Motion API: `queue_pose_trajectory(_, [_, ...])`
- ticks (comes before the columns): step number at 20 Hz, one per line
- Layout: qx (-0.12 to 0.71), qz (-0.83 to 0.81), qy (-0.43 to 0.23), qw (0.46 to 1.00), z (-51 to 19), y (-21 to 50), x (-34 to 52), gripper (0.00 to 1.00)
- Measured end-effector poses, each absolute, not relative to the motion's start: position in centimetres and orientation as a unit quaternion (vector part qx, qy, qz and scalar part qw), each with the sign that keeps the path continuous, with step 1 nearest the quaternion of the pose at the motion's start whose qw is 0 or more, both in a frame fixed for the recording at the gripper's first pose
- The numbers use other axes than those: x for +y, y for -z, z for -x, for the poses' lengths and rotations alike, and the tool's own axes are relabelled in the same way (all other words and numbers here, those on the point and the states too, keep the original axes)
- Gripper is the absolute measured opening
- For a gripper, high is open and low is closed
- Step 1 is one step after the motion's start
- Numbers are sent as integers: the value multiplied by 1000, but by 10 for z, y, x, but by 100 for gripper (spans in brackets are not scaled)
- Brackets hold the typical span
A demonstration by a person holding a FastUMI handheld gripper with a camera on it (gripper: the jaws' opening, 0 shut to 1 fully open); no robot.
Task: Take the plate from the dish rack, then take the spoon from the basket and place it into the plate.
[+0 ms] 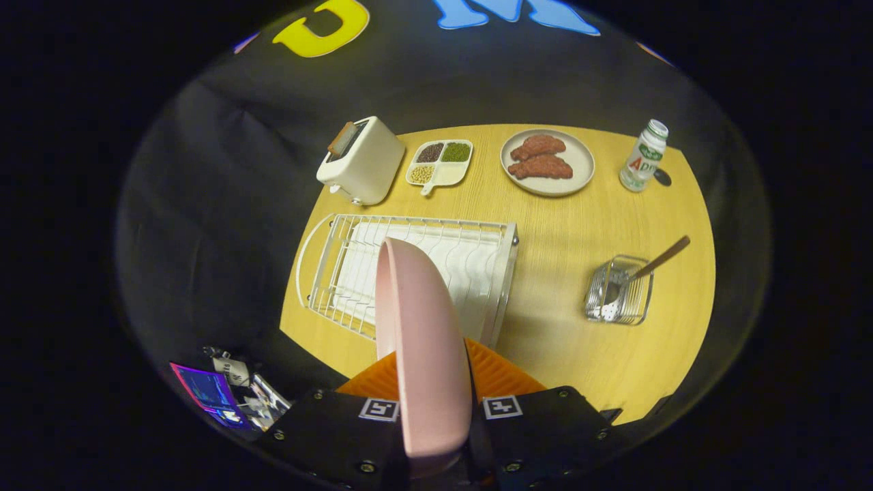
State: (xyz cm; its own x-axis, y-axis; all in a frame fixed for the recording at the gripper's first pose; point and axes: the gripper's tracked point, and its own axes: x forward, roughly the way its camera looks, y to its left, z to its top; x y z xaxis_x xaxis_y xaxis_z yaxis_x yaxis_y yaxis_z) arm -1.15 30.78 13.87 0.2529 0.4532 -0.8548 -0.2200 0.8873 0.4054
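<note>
Gripper state: my gripper (436, 382) is clenched on the pink plate (419, 341); one finger presses each face of it.
Plate attitude: I hold the plate on edge, upright, its rim running away from me between the fingers.
Plate position: it is lifted above the near edge of the dish rack (409, 273); I cannot tell whether its far rim touches the wires.
Dish rack: white wire frame on a white tray, on the left half of the round wooden table (566, 327), just ahead of my fingers.
Basket: a small clear wire-sided basket (619, 292) stands on the table to the right of the rack, well apart from it.
Spoon: the spoon (638, 273) stands in the basket, bowl down, its handle leaning out over the far right rim.
Far side, left: a cream toaster (361, 162) stands beyond the rack.
Far side, centre: a divided dish (440, 164) with beans and grains sits just right of the toaster.
Far side, right: a round plate with two brown food pieces (548, 162), then a small bottle (643, 155) with a dark cap lying beside it.
Near left, off the table: a lit screen (208, 392) and some small clutter.
</note>
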Motion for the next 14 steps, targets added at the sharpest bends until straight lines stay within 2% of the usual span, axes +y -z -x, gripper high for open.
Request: queue_pose_trajectory(14, [590,-259,-238,727,140,-48,288,30])
